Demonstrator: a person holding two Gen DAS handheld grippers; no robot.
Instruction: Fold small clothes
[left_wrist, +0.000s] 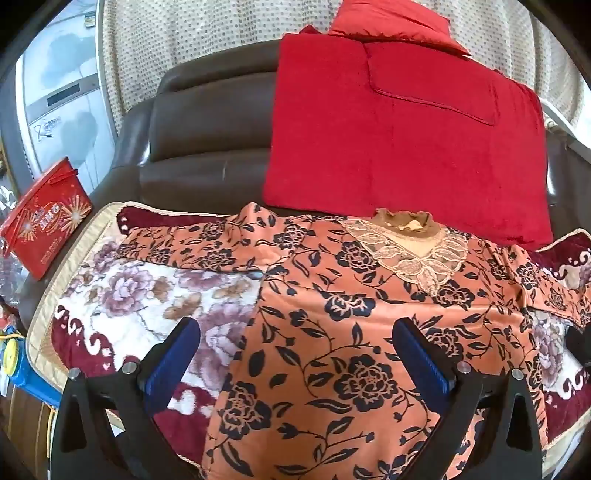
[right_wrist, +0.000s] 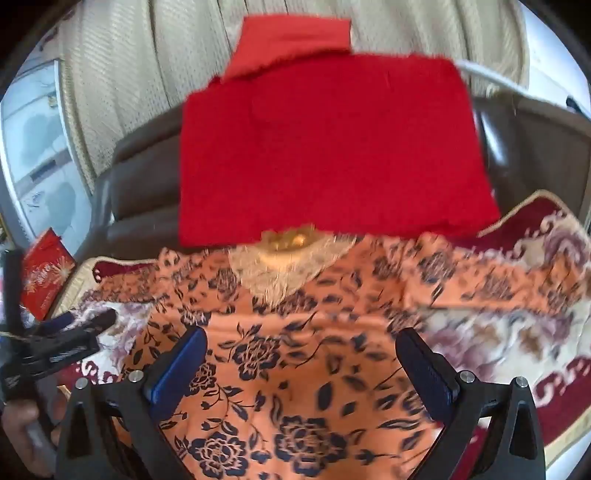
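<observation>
An orange top with a black flower print (left_wrist: 332, 332) lies spread flat on a floral blanket (left_wrist: 147, 295), its lace collar (left_wrist: 413, 251) at the far side and sleeves out to both sides. It also shows in the right wrist view (right_wrist: 295, 369), blurred. My left gripper (left_wrist: 295, 339) is open and empty, held above the top's left body edge. My right gripper (right_wrist: 301, 350) is open and empty above the middle of the top. The left gripper (right_wrist: 74, 332) shows at the left of the right wrist view.
A folded red cloth (left_wrist: 388, 129) leans on the dark leather sofa back (left_wrist: 207, 122) behind the top, with another red piece (left_wrist: 391, 26) above it. A red box (left_wrist: 44, 229) sits at the left beside the blanket. A patterned curtain (left_wrist: 203, 37) hangs behind.
</observation>
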